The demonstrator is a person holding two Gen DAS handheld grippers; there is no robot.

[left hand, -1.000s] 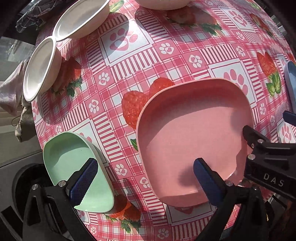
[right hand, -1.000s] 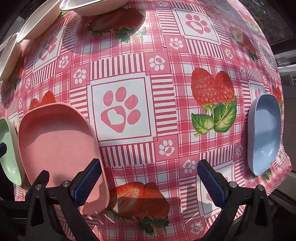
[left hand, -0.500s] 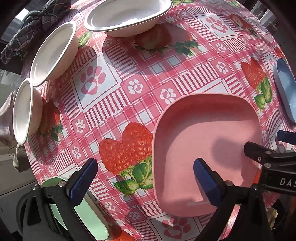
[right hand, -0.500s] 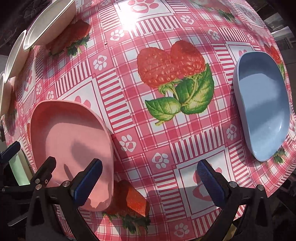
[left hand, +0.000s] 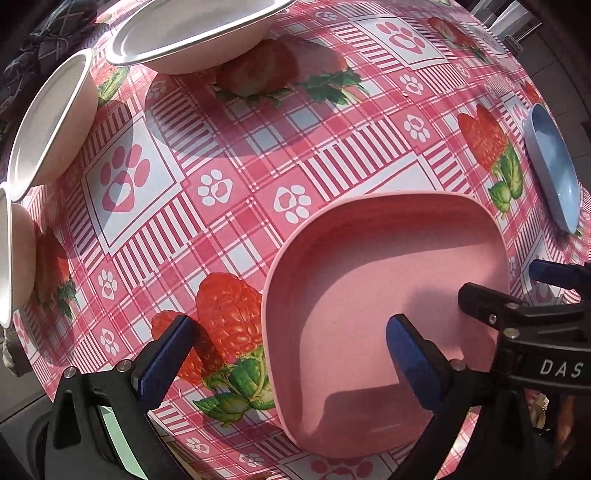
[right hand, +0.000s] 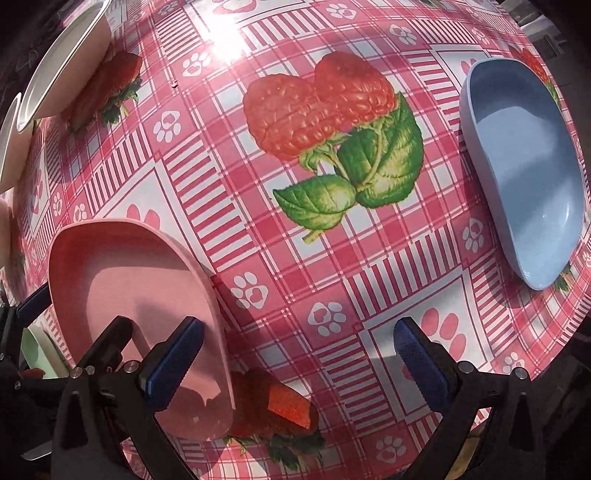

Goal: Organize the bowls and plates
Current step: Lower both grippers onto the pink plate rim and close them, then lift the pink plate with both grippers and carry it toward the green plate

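From your left wrist camera, the table is covered by a glossy pink-and-white checked tablecloth [left hand: 258, 177] printed with paw prints and strawberries, lit by hard sunlight that throws sharp shadows. Your left gripper [left hand: 288, 347] is spread wide and holds nothing; its right finger hangs over the square pink plate [left hand: 369, 295] at 5 o'clock, its left finger over a printed strawberry. Three white bowls [left hand: 192, 33] curve from 12 round to 9 o'clock along the far edge, each apart from the next. A blue plate [left hand: 554, 166] lies at 2 o'clock near the table's rim, well apart from the pink one. A sliver of green dish [left hand: 114, 439] shows at 7 o'clock behind the left finger. Dark checked fabric [left hand: 48, 33] bunches at 11 o'clock beyond the table. From your right wrist camera, your right gripper [right hand: 295, 362] is likewise released and empty, its left finger over the pink plate's [right hand: 122, 280] near edge at 8 o'clock, its right finger over bare cloth. The blue plate [right hand: 528, 177] sits at 2 o'clock, and two white bowls [right hand: 62, 66] show at 10 o'clock. Sun glare whitens the cloth at 12 o'clock.
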